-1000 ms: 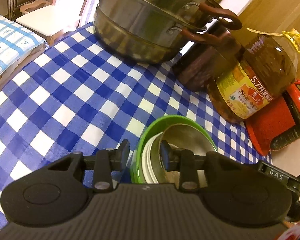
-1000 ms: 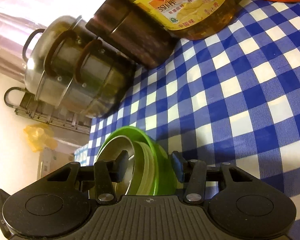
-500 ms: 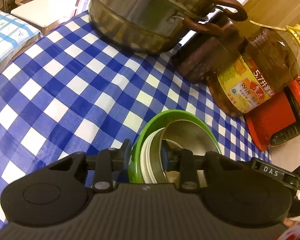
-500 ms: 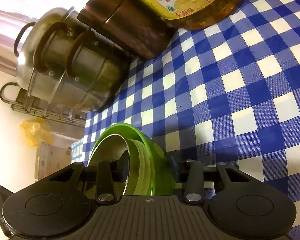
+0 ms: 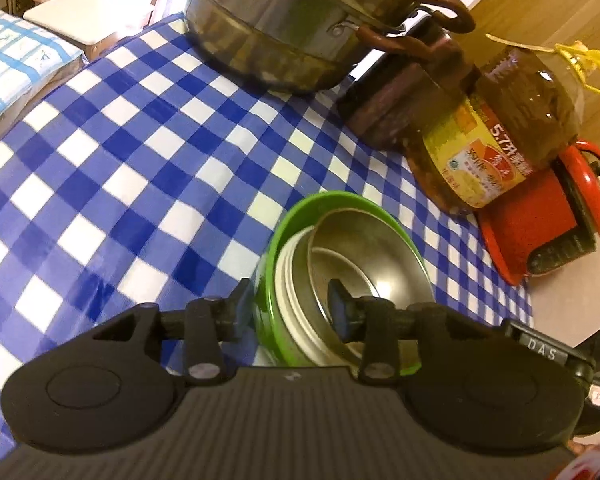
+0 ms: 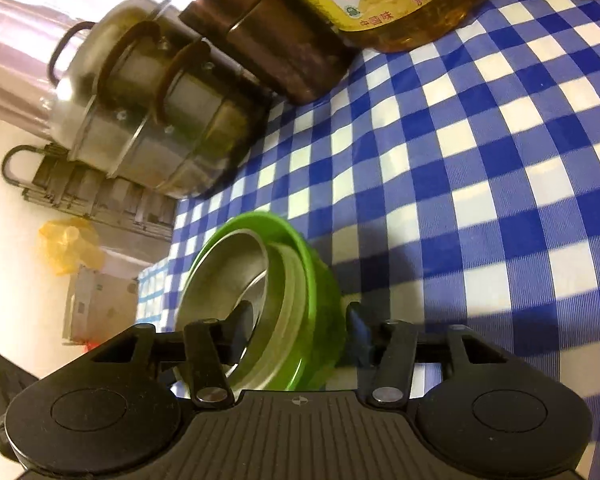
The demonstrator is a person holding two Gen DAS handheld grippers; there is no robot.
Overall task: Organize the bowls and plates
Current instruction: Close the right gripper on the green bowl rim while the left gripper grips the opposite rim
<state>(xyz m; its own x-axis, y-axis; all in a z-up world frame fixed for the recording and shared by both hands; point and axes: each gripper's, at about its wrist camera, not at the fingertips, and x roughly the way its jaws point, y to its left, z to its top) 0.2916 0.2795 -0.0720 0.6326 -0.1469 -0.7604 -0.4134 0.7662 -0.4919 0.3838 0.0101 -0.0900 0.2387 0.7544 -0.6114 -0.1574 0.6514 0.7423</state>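
Left wrist view, left claw (image 5: 292,300) jaws just opening, astride near rim of nested bowl stack (image 5: 352,248) on checked tabletop (image 5: 120,152), right claw (image 6: 296,320) likewise spread astride stack rim, pads clear.

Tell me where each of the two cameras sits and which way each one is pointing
Left wrist: sits on the left gripper, looking down across the checked tablecloth toward the steel pots; its jaws straddle the green bowl stack's rim.
Right wrist: sits on the right gripper, tilted view over the same cloth; its jaws straddle the stack's opposite rim.
Shared: bowl stack, pots, oil bottle. Both grippers' jaws have just been opening.
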